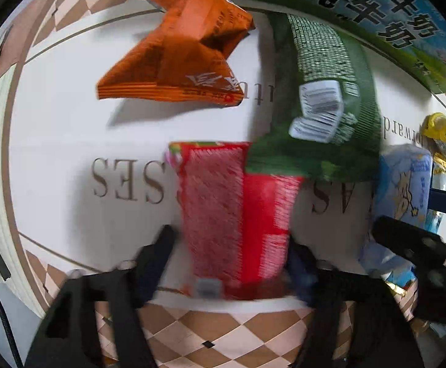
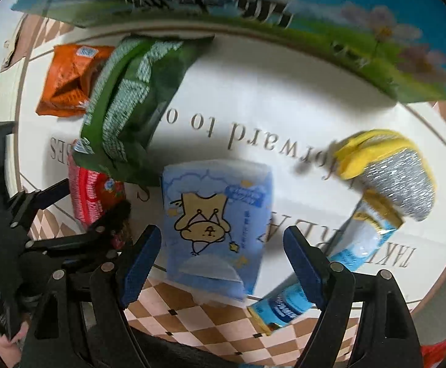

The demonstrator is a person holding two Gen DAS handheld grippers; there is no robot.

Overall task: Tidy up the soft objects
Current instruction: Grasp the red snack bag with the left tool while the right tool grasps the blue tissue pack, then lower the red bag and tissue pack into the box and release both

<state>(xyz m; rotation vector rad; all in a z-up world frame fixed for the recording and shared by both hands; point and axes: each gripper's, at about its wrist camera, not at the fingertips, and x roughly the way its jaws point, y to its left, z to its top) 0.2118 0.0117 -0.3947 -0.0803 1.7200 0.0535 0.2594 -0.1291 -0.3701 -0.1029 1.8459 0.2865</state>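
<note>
In the left wrist view a red snack packet (image 1: 238,214) lies between the fingers of my left gripper (image 1: 232,260), which stands open around its near end. A green packet (image 1: 321,107) overlaps its far end and an orange packet (image 1: 183,58) lies further back. In the right wrist view a light blue tissue pack (image 2: 216,220) lies between the fingers of my right gripper (image 2: 219,263), which is open and not touching it. A blue tube packet (image 2: 330,260) and a silver-and-yellow scrubber (image 2: 397,178) lie to its right. The red packet (image 2: 91,190) and green packet (image 2: 134,101) show at left.
All lie on a white mat (image 1: 69,128) with printed letters over a brown checkered cloth (image 1: 223,331). A large milk carton box (image 2: 253,9) stands along the far edge. My left gripper's body (image 2: 39,233) shows at the left of the right wrist view.
</note>
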